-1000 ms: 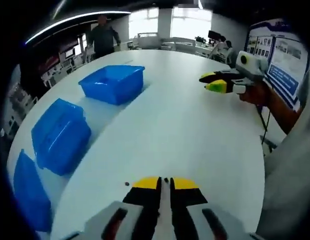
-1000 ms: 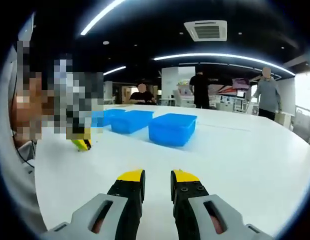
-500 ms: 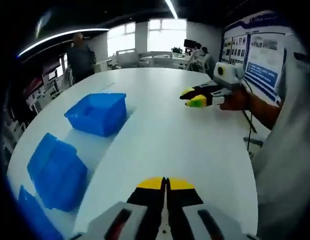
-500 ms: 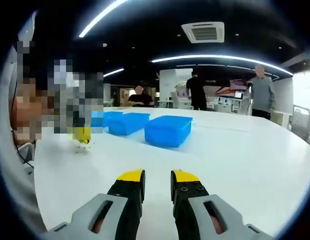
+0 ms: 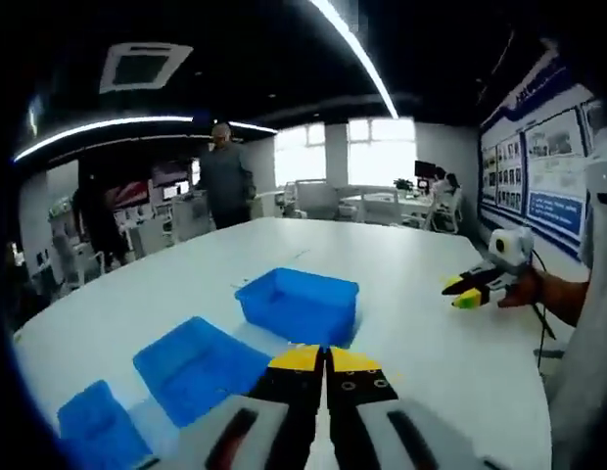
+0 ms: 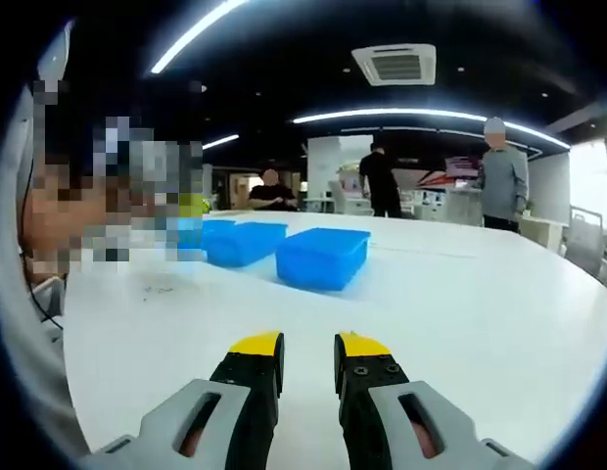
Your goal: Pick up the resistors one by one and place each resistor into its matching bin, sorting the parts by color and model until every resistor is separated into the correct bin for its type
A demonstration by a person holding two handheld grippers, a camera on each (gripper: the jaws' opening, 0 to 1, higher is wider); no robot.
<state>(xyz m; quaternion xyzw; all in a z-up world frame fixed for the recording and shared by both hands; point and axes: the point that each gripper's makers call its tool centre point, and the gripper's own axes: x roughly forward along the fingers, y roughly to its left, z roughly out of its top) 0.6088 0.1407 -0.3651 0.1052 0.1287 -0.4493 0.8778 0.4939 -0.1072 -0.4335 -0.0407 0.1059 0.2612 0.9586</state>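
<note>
A white table [image 5: 450, 362] in an open-plan office is seen from two hand-held claws. In the left gripper view, the left gripper [image 5: 324, 360] rises from the bottom centre with its yellow-tipped jaws pressed together; whether a resistor is pinched between them cannot be told. Three blue bins are lined up ahead of it: the nearest bin [image 5: 96, 426] at lower left, the middle bin [image 5: 198, 364] beside it, and the far bin [image 5: 298, 304] just above the jaw tips. At the right edge of that frame the right gripper [image 5: 467, 291] is seen held over the table.

In the right gripper view, the right gripper [image 6: 305, 345] sits at bottom centre, its jaws parted with nothing between them. Small dark specks [image 6: 159, 288], probably loose resistors, are scattered on the table at centre left, well apart from the bins.

Such parts are judged very light, small and easily flicked away, with thin leads that bend. A gentle pinch across the stiff body, not the wires, is advised.
</note>
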